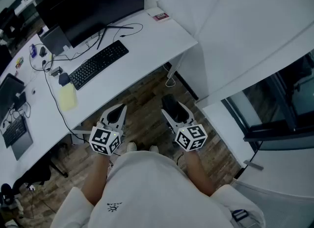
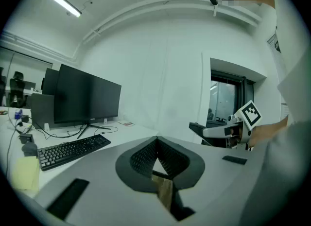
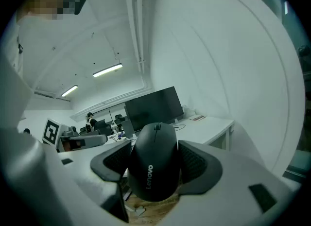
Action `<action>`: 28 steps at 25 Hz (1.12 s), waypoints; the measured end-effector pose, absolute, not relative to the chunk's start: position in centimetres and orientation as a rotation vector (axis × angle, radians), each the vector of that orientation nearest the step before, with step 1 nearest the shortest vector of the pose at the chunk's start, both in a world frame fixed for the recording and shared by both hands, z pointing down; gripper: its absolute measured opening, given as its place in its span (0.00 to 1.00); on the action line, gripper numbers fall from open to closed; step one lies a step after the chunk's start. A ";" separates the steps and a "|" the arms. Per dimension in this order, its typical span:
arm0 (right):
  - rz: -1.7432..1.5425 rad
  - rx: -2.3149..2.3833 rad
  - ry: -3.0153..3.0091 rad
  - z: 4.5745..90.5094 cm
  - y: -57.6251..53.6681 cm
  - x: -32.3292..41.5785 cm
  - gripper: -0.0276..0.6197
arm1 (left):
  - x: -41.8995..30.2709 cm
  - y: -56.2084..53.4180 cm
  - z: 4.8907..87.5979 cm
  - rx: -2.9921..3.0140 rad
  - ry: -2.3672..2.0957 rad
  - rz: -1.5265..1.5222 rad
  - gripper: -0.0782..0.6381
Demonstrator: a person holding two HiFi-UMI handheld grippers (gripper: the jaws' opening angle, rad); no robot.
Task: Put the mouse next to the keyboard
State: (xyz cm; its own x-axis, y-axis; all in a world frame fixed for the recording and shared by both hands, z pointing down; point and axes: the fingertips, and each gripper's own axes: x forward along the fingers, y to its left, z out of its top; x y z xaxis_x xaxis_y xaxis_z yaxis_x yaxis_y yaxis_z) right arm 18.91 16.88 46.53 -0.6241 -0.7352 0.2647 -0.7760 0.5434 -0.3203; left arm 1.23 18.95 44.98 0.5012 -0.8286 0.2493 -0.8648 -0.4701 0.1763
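Observation:
The black mouse (image 3: 154, 164) sits lengthwise between the ribbed pads of my right gripper (image 3: 155, 147), which is shut on it. In the head view that gripper (image 1: 174, 108) hovers over the wooden floor in front of the white desk (image 1: 152, 43), with the mouse (image 1: 170, 101) dark between its jaws. The black keyboard (image 1: 98, 64) lies on the desk ahead and to the left, below the monitor (image 1: 88, 1). My left gripper (image 1: 117, 112) hangs beside the right one near the desk's edge. Its jaws meet at the tip with nothing in them (image 2: 156, 141). The keyboard (image 2: 73, 149) shows at its left.
A yellow pad (image 1: 67, 97), black cables (image 1: 49, 72) and a pink card (image 1: 160, 16) lie on the desk. A second desk with a laptop (image 1: 13, 131) stands at the left. A white wall and a glass partition (image 1: 274, 99) close off the right.

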 end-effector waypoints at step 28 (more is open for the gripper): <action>0.614 1.326 -2.680 45.6 17.4 17.0 0.52 | -1.1 19.4 43.7 2.511 -1.442 0.151 0.12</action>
